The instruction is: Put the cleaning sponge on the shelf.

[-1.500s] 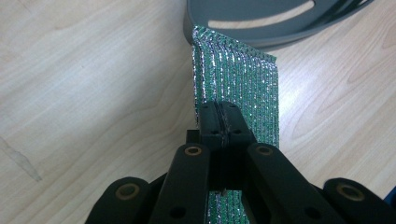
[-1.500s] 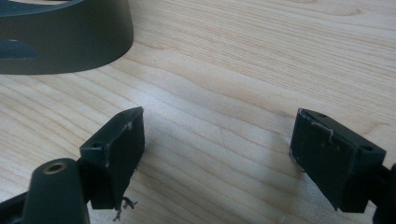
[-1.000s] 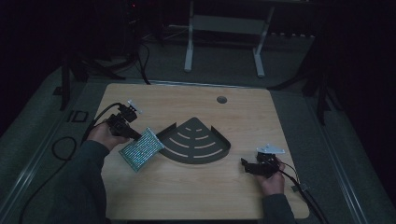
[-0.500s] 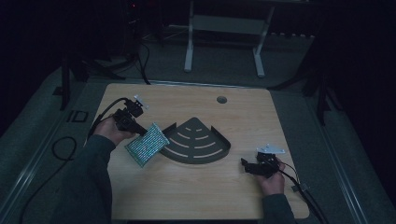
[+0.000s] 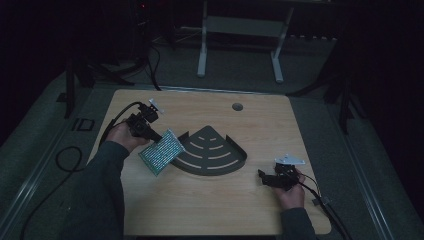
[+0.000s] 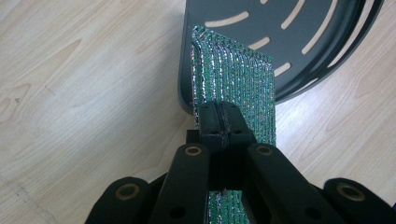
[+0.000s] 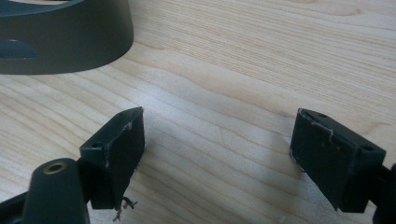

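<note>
A green glittery sponge cloth hangs tilted above the table's left half, and my left gripper is shut on its upper edge. In the left gripper view the cloth runs up from the closed left gripper and its far edge overlaps the rim of the dark fan-shaped slotted tray. That tray lies flat at the table's middle. My right gripper rests low near the right front of the table. In its own view the right gripper stands wide open over bare wood.
The wooden table has a round cable hole near its far edge. Cables trail off both grippers to the floor. A white desk frame stands beyond the table. The tray's curved wall lies just ahead of the right gripper.
My left gripper has carried the cloth a little toward the tray and slightly up. The right hand has kept still.
</note>
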`<state>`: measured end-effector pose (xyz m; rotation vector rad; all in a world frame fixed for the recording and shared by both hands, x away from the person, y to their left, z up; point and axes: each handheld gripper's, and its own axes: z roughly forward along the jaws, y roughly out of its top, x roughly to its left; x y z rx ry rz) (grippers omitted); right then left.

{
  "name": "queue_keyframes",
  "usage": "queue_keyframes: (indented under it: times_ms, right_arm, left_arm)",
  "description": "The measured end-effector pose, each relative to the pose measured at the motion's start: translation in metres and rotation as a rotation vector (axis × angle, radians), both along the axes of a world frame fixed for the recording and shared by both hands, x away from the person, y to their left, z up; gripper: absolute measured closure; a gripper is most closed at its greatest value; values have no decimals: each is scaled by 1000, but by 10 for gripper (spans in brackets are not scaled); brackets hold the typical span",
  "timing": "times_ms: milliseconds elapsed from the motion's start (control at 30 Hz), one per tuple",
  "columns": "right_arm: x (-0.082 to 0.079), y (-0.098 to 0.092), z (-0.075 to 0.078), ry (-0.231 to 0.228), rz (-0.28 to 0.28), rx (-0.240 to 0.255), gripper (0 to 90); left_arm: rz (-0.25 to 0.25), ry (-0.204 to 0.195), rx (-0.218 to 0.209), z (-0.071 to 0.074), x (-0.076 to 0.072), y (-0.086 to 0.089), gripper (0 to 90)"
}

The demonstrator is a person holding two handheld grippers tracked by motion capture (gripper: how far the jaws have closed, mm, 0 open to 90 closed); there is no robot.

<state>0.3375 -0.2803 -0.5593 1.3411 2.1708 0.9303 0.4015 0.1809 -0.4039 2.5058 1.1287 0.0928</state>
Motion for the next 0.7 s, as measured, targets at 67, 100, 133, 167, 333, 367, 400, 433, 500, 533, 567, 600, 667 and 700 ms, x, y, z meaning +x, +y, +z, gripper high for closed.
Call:
queue_keyframes:
  times_ms: [67,100,133,167,333,367,400,433,500,533,567,600,667,700]
  right_arm:
    - [0,0,0,0,0,0,175]
    - [0,0,0,0,0,0,175]
    - [0,0,0,0,0,0,175]
    - [0,0,0,0,0,0,175]
    - [0,0,0,0,0,0,175]
    - [0,0,0,0,0,1,175]
    - [0,0,0,0,0,0,175]
    - [0,0,0,0,0,0,175]
    - [0,0,0,0,0,1,175]
    - [0,0,0,0,0,1,175]
    - [0,0,0,0,0,0,175]
    - [0,0,0,0,0,0,175]
    - [0,0,0,0,0,0,175]
    - [0,0,0,0,0,0,175]
  left_arm:
    - [-4,-2,2,1,2,-2,900]
    - [-7,-2,3,2,3,-3,900]
    - [-9,-4,4,2,4,-4,900]
    - [-8,-4,2,2,4,-6,900]
    - [-12,-12,21,2,7,-14,900]
    - [-12,-12,20,2,8,-15,900]
    - [-12,-12,19,2,9,-16,900]
    - [-14,-12,22,2,10,-17,900]
    - [-16,-11,24,1,11,-18,900]
    - [-19,-10,26,0,12,-18,900]
    - [-21,-10,29,-1,12,-19,900]
    - [-21,-10,32,-1,13,-19,900]
    - [-22,-7,34,-2,13,-19,900]
    - [-27,-5,37,-2,15,-19,900]
